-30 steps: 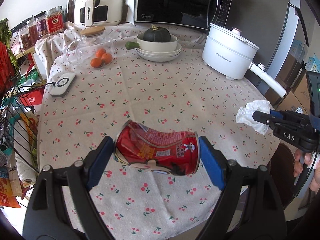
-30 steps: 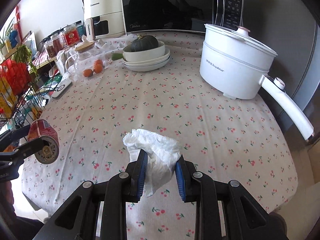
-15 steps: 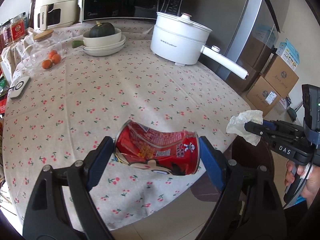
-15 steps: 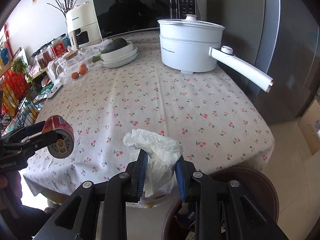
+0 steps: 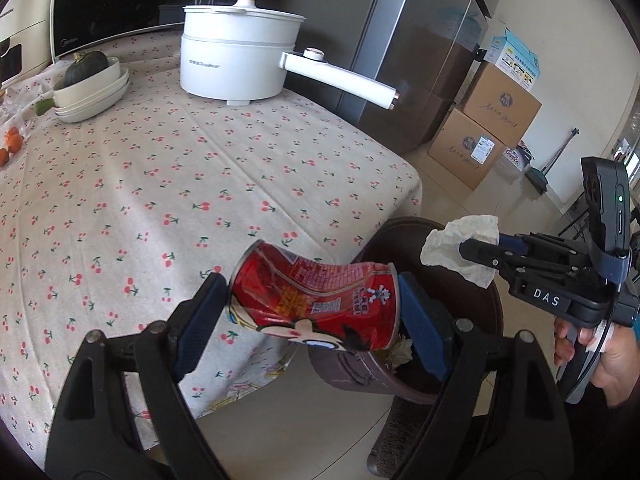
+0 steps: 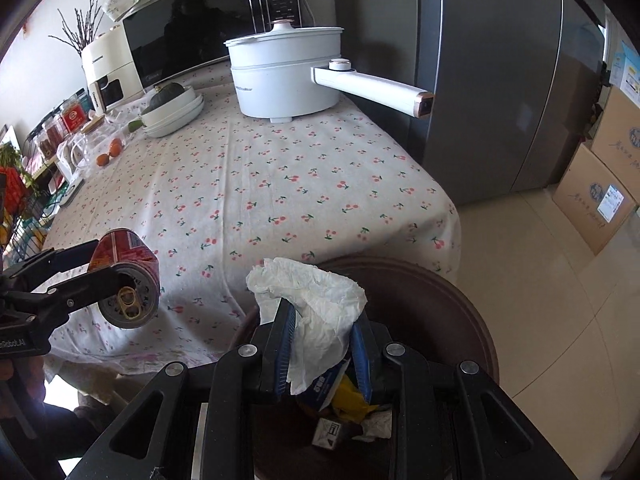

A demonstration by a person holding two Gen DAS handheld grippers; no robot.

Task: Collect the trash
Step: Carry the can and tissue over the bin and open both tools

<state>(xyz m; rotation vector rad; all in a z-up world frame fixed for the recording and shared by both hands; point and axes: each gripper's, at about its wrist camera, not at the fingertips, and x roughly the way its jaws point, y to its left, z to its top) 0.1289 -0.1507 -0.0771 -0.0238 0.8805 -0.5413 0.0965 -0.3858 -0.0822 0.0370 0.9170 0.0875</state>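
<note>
My left gripper (image 5: 312,312) is shut on a dented red drink can (image 5: 316,300), held sideways by its two ends over the table's near corner. The same can (image 6: 126,276) shows in the right wrist view at the left, its pull-tab end facing the camera. A crumpled white tissue (image 6: 316,304) is pinched in my shut right gripper (image 6: 324,344), directly above the dark brown trash bin (image 6: 460,308). Boxes and wrappers lie inside the bin. In the left wrist view the tissue (image 5: 464,252) hangs over the bin (image 5: 400,376) at the right, beside the can.
The cherry-print tablecloth (image 5: 160,184) covers a table holding a white electric pot (image 5: 240,56) with a long handle, stacked bowls with a squash (image 5: 90,84), a microwave (image 6: 208,28). A grey fridge (image 6: 500,80) and cardboard boxes (image 5: 484,128) stand to the right on the tiled floor.
Both grippers have swung right, off the middle of the table toward its corner. The trash bin has come into view beneath them. Each grip is unchanged.
</note>
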